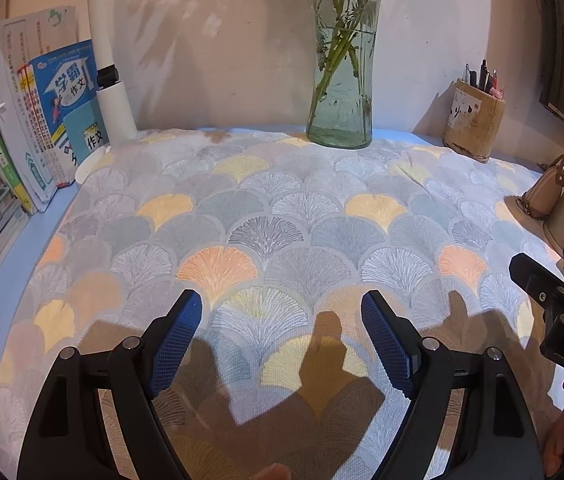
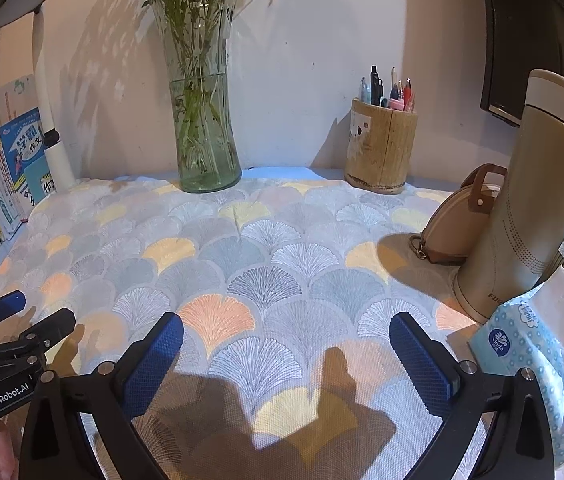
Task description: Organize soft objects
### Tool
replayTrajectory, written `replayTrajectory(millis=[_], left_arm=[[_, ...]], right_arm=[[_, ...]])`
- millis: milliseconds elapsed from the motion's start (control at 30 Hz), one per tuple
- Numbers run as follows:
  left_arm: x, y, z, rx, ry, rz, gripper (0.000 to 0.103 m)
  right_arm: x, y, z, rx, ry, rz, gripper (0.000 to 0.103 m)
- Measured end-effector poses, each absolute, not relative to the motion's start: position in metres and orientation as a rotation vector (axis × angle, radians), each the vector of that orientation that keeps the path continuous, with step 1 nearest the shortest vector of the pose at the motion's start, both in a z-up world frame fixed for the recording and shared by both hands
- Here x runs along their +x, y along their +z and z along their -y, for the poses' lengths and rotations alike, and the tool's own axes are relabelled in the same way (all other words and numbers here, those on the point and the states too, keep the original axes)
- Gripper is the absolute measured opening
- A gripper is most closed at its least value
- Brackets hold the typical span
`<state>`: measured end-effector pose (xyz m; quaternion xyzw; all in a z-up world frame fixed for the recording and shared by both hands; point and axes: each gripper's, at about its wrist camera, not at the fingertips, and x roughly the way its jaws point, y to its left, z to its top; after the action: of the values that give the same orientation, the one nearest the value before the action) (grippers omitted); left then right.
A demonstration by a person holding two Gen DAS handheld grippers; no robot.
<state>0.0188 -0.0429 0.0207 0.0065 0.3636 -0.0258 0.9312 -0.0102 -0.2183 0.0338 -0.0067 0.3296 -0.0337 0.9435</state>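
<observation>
my left gripper (image 1: 282, 340) hovered with jaws spread wide, empty, over the ginkgo-print cloth (image 1: 282, 216) spread flat across the desk. my right gripper (image 2: 286, 356) was likewise released, just beside it. only the right view showed the tissue pack (image 2: 530, 356) at the cloth's right edge, against the beige thermos (image 2: 522, 216), and the whole coin purse (image 2: 458, 220). the left view showed the books (image 1: 37, 128) more fully. glass vase (image 1: 342, 80) and pen holder (image 2: 382, 144) stood at the back.

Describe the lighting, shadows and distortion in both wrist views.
Left wrist: warm side light, dark claw shadows on the patterned cloth, stem shadows on the wall behind the vase, edges bowed by fisheye. Right wrist: same shadows; the thermos leans with distortion.
</observation>
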Motion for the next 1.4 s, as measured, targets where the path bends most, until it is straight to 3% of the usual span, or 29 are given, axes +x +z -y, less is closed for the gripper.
replayTrajectory(millis=[1400], left_arm=[[0.0226, 0.0178, 0.0453, 0.047, -0.054, -0.760, 0.083]], right_arm=[[-0.0056, 0.0286, 0.2197, -0.033, -0.055, -0.697, 0.103]])
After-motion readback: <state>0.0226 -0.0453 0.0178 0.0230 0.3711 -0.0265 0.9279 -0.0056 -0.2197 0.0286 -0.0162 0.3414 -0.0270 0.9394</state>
